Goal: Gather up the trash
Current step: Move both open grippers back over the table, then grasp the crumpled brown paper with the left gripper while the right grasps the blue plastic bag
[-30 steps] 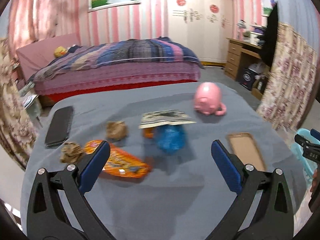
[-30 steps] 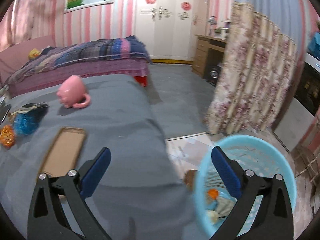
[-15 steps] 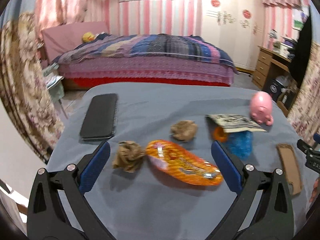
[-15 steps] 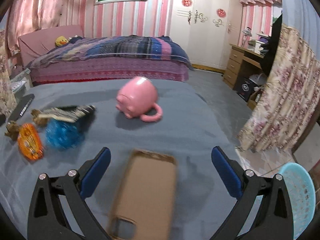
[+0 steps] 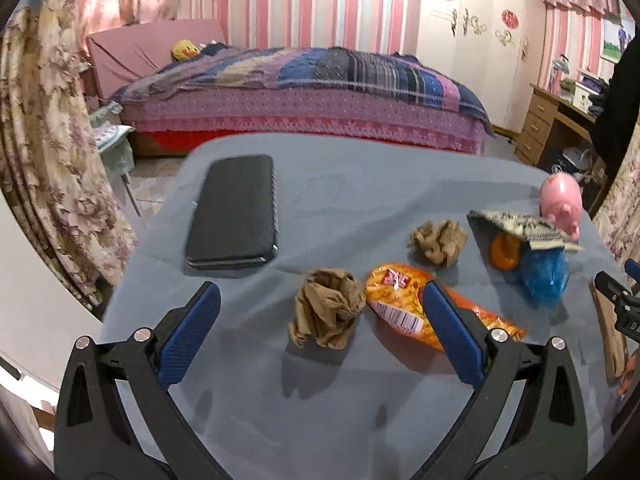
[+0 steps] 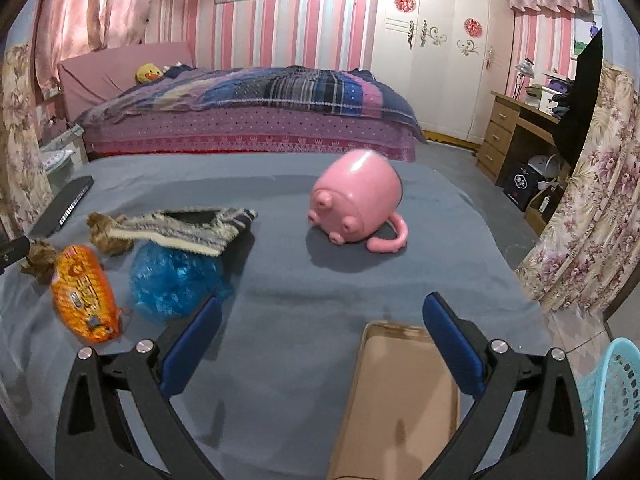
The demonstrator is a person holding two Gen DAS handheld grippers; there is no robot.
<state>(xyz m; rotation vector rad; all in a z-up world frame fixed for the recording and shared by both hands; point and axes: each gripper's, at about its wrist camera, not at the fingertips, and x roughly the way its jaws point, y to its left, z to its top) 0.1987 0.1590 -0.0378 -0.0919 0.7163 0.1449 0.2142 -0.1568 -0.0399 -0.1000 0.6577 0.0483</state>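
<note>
Left tongs (image 5: 320, 336) spread wide, empty, poised over crumpled brown paper (image 5: 326, 308) on the grey desk (image 5: 360, 184). Orange snack wrapper (image 5: 404, 304) just beside that paper, partly behind one finger. Second brown wad (image 5: 438, 240) farther back; blue bag (image 6: 176, 280) beneath patterned packet (image 6: 188, 228). Right tongs (image 6: 322, 334) spread, empty, above tan phone case (image 6: 404, 396). Pink pig mug (image 6: 356, 204) on its side. Light-blue basket (image 6: 612, 404) off desk, lower right.

Bare grey cloth (image 5: 340, 420) before crumpled brown paper (image 5: 326, 308).
</note>
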